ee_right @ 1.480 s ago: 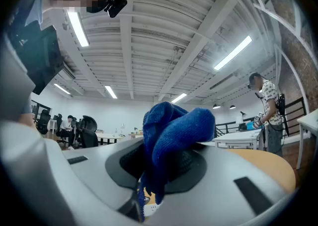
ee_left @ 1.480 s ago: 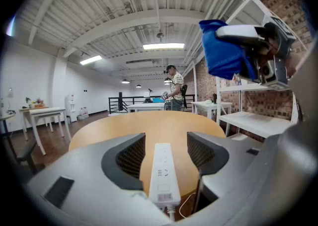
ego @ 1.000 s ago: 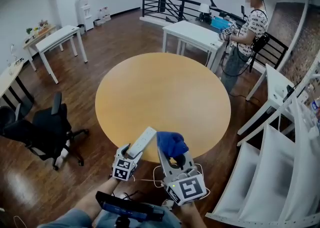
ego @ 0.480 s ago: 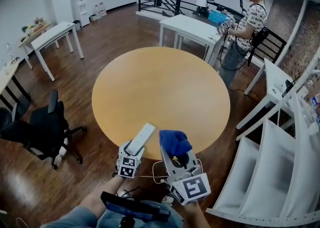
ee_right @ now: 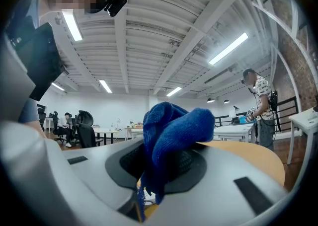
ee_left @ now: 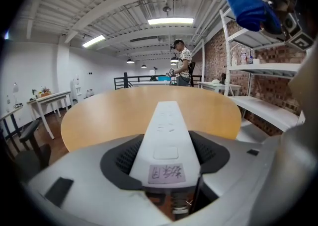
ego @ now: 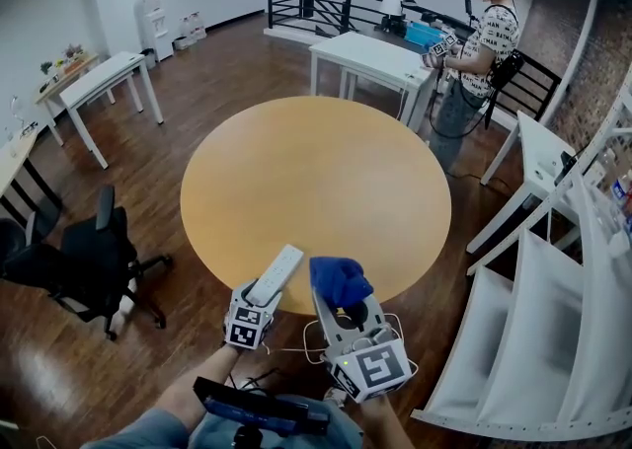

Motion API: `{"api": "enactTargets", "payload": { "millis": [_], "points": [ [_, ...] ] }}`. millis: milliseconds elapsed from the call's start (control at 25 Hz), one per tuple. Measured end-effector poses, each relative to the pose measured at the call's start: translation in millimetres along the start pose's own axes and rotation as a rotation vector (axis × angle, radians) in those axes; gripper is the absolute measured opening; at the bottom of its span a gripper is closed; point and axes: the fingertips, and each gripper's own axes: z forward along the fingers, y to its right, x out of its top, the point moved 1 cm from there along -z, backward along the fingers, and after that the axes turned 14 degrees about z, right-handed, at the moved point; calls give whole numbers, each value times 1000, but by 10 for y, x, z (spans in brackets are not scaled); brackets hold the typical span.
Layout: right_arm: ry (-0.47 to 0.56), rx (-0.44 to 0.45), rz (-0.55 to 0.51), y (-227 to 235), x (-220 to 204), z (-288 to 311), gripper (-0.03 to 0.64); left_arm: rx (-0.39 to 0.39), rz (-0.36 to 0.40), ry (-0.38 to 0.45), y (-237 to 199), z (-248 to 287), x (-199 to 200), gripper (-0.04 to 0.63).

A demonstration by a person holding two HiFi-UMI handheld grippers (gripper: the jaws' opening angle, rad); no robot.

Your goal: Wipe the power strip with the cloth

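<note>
Strip (ego: pixel 277 275) sits clamped in the left gripper (ego: pixel 259 300), whose jaws are closed on the long sides of its near end. The rest juts forward like a short beam over the near rim of the table (ego: pixel 316 171). It looks like a rigid white plastic bar, light enough for one gripper, with a smooth and probably slick shell. Held by one end only, it will likely lever or twist in the jaws if pressed hard at the far tip. A hold closer to its middle, or resting the far end on the table, would steady it. A small label lies on its top face right by the jaws, so that patch cannot be wiped in this hold.

The right gripper (ego: pixel 343 305) has its jaws pinched on the cloth (ego: pixel 339 281), a blue knitted wad that bulges up and flops over the jaw tips. It is soft, limp and grippy, so it should mould to the strip's face and sockets under little pressure. The cloth hangs just beside the strip on its right, with no contact yet. Wiping seems not to have begun. A thin white cord (ego: pixel 296 350) loops below both grippers and could snag.
</note>
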Motion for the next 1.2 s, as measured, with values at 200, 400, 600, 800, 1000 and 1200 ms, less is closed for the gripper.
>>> {"api": "enactTargets", "payload": {
  "millis": [200, 400, 600, 800, 1000, 1200],
  "points": [
    [10, 6, 23, -7, -13, -4, 72, 0, 7, 90, -37, -194, 305, 298],
    [28, 40, 27, -98, 30, 62, 72, 11, 64, 243, -116, -534, 963, 297],
    [61, 101, 5, -279, 195, 115, 72, 30, 151, 380, -99, -984, 1700, 297],
    [82, 180, 13, -535, 378, 168, 72, 56, 252, 461, -8, -1322, 2205, 297],
    [113, 200, -13, -602, 518, 186, 72, 69, 298, 475, 34, -1402, 2362, 297],
    [132, 330, 81, -899, 773, 235, 72, 87, 379, 469, 112, -1415, 2429, 297]
  ]
}}
